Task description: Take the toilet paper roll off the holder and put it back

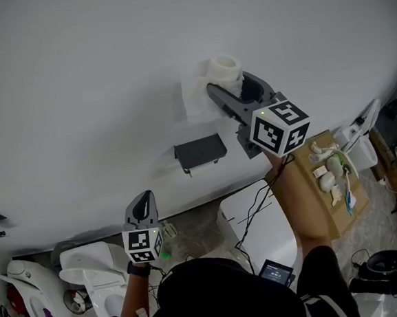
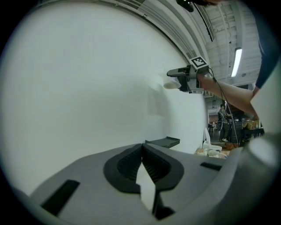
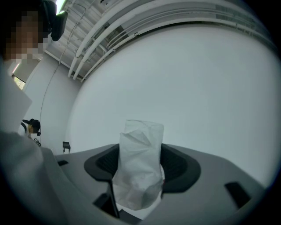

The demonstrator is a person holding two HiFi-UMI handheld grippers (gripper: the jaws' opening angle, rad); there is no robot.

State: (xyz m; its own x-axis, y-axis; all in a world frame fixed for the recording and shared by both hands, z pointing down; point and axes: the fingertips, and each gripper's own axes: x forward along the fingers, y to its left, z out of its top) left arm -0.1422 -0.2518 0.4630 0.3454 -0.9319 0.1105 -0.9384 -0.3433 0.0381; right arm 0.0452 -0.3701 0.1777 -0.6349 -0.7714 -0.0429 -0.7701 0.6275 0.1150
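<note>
Head view shows the right gripper (image 1: 232, 84) clamped on the toilet paper roll (image 1: 226, 65), its pads squeezing the roll's sides. The roll sits close to the white wall (image 1: 75, 96), above and to the right of the dark holder (image 1: 199, 151) and apart from it. A loose sheet (image 1: 196, 101) trails from the roll along the wall. The left gripper (image 1: 145, 199) hangs below and left of the holder, jaws pressed together on nothing.

To return the roll well, I judge it should come down and leftward, held level and lined up with the holder's front edge before release. The squeeze should stay gentle so the tube is not crushed. The trailing sheet could catch underneath.

The wall is bare on every side of the holder, so room is ample. The cardboard box (image 1: 312, 199) and toilet (image 1: 91, 271) sit well below.
</note>
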